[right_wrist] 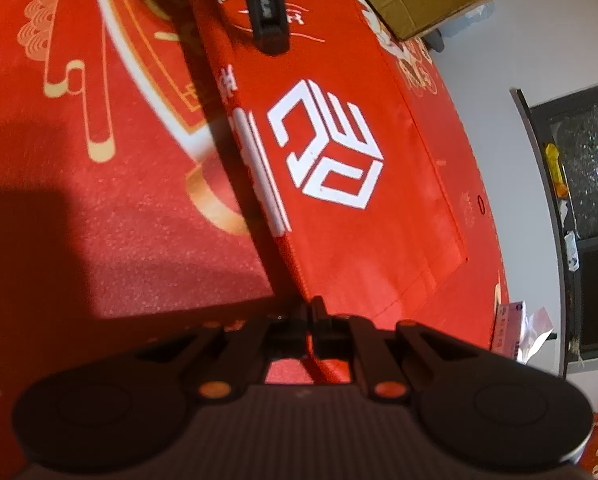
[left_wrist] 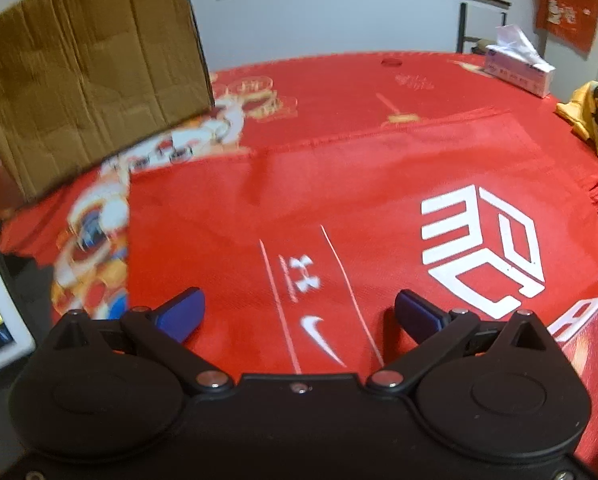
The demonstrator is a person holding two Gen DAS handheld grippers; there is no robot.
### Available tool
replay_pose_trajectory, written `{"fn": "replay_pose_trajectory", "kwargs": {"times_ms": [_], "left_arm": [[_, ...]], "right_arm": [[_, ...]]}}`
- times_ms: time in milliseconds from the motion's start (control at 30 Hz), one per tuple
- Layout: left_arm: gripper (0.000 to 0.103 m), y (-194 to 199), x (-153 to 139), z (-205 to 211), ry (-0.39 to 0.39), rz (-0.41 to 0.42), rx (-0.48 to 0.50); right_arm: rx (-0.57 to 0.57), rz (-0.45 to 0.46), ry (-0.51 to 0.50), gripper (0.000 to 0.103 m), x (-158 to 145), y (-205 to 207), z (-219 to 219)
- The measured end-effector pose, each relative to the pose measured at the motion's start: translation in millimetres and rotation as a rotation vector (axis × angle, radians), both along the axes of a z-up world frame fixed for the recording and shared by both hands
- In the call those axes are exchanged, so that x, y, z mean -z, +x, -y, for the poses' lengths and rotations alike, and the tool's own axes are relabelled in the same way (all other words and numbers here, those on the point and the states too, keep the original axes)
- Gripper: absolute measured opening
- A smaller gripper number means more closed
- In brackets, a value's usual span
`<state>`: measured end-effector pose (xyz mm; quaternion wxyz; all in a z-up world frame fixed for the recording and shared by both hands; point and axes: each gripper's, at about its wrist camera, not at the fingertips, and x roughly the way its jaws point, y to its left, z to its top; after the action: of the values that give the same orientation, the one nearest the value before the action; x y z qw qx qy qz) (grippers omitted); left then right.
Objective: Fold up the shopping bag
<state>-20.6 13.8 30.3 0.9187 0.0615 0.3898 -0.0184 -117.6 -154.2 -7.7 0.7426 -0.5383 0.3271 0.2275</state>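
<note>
A red shopping bag [left_wrist: 339, 184] with white logos lies flat on the red patterned tablecloth [left_wrist: 339, 80]. My left gripper [left_wrist: 299, 312] hovers low over the bag's near part, open, its blue fingertips [left_wrist: 183, 312] wide apart on either side of the printed logos, with nothing between them. In the right wrist view the bag [right_wrist: 359, 220] shows a white cube logo, and its near edge rises off the cloth. My right gripper [right_wrist: 311, 316] is shut on that raised edge. A black bar [right_wrist: 267, 8] reaches over the bag from the top.
A cardboard box [left_wrist: 87, 80] stands at the back left of the table. A tissue box [left_wrist: 519, 68] sits at the far right edge, with yellow printed cloth [left_wrist: 595, 120] beside it. A dark shadow [right_wrist: 31, 260] covers the tablecloth left of the right gripper.
</note>
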Motion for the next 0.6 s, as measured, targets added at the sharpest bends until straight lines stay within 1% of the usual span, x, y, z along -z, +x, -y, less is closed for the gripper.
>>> {"fn": "replay_pose_trajectory", "kwargs": {"times_ms": [100, 167, 300, 367, 400, 467, 533, 600], "left_arm": [[0.103, -13.7, -13.1, 0.7, 0.047, 0.070, 0.080], [0.103, -27.8, -20.5, 7.6, 0.099, 0.122, 0.159], [0.103, -64.4, -26.9, 22.6, 0.231, 0.206, 0.372], [0.103, -81.5, -26.7, 28.0, 0.272, 0.219, 0.476], [0.103, -88.8, -26.4, 29.2, 0.275, 0.218, 0.524], [0.103, -97.4, -25.5, 27.8, 0.239, 0.199, 0.582], [0.103, -98.8, -23.4, 26.6, 0.213, 0.166, 0.587], [0.103, -96.0, -19.7, 26.3, 0.205, 0.129, 0.576]], "right_arm": [[0.013, -0.015, 0.011, 0.007, -1.8, 2.8, -0.5], [0.022, -0.025, 0.016, 0.007, -2.9, 4.6, -0.8], [0.037, -0.040, 0.039, 0.007, -5.1, 6.8, 0.6], [0.042, -0.045, 0.051, 0.007, -6.3, 7.5, 1.9], [0.043, -0.048, 0.057, 0.007, -6.9, 7.8, 2.5], [0.046, -0.052, 0.065, 0.007, -7.7, 8.3, 3.2], [0.051, -0.056, 0.073, 0.007, -8.5, 9.0, 3.7], [0.055, -0.057, 0.077, 0.007, -8.7, 9.4, 3.8]]}}
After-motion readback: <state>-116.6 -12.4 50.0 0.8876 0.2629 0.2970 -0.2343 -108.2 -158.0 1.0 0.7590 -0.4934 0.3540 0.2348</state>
